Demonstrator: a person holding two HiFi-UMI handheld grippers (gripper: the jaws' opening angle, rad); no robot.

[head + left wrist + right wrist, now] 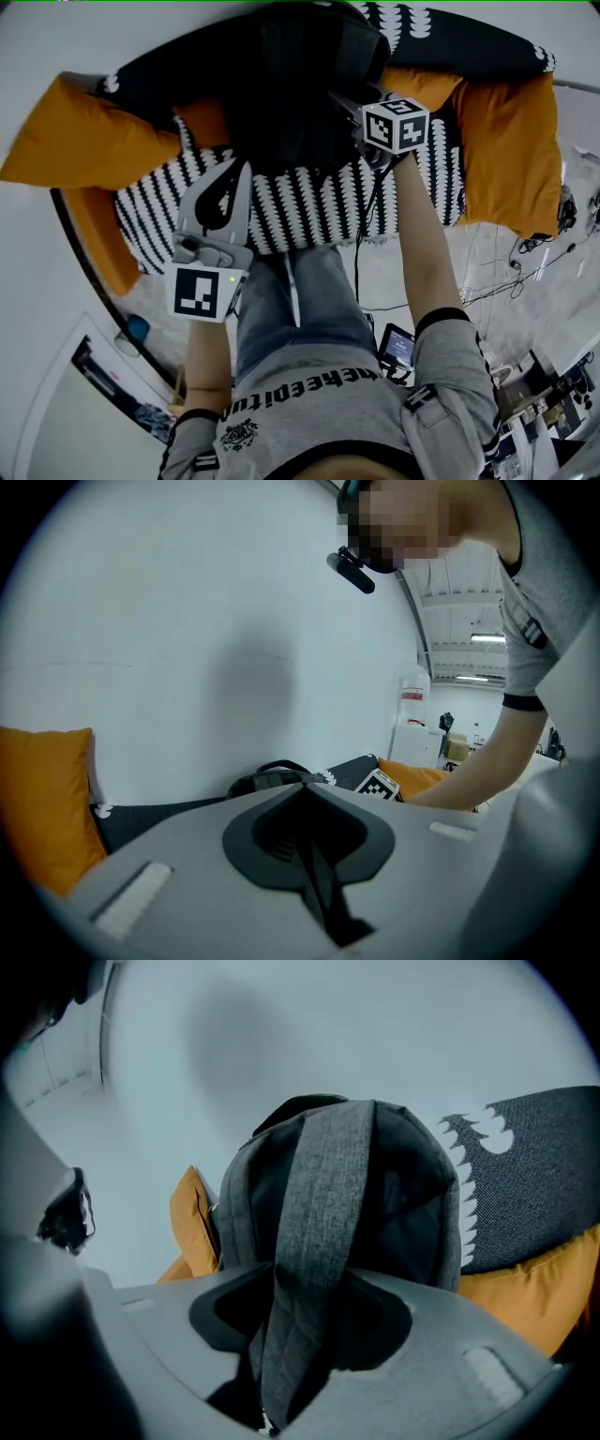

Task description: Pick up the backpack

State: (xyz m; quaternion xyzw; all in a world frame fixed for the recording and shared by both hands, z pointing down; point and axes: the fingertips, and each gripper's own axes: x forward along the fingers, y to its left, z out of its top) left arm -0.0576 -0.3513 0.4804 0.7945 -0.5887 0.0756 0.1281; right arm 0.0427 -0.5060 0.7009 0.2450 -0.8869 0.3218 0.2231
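Slippage is what we are worrying about most: our right tongs [305,1326] are clamping the grey strap [323,1194] of the backpack [291,84] edge-on, bunching it between the pads, and a bunched strap may be working loose once the weight is coming onto it. The backpack is sitting upright on the sofa [309,211], leaning back towards the white wall [281,1026], with orange cushions [511,150] on either side. Hanging from one strap, it could be swinging, tipping forward or dragging on the patterned cover while we are raising it. Our left tongs [307,841] are hovering over the front of the seat, pressed together with nothing between them, so nothing is steadying the load. We are not seeing where the strap is anchored, nor the pads' contact beneath the fabric. In the head view the bag's base is merging into one dark mass, and we are finding no way of telling how full it is.
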